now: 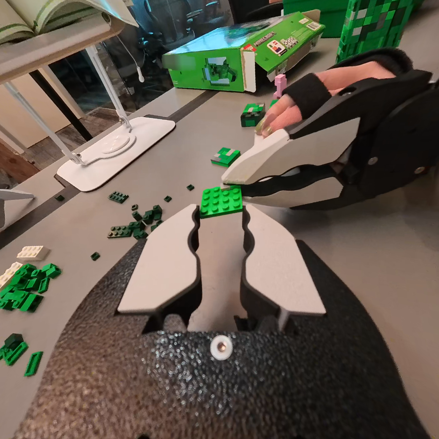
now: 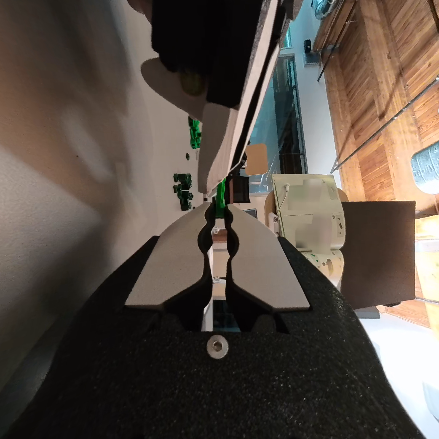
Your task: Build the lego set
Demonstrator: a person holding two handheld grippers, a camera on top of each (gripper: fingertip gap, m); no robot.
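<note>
We see a bright green studded square plate (image 1: 221,201) with a small pale grey tile (image 1: 225,186) on its far edge. Dark green small bricks (image 1: 140,222) lie on the matte grey tabletop (image 1: 332,249); bright green bricks (image 1: 26,287) and white studded bricks (image 1: 33,252) sit nearer. The open cardboard box (image 1: 237,57) is green, the blocky tower (image 1: 373,26) is checkered green and grey, and the small figure (image 1: 279,86) is pink.

1. One bright green square studded plastic plate (image 1: 222,202).
2. Two white studded plastic bricks (image 1: 33,252).
3. Two small built green blocks (image 1: 252,114).
4. One open green cardboard box (image 1: 213,69).
5. One pink plastic figure (image 1: 279,86).
6. Two grey-fingered handheld grippers (image 1: 221,211).
</note>
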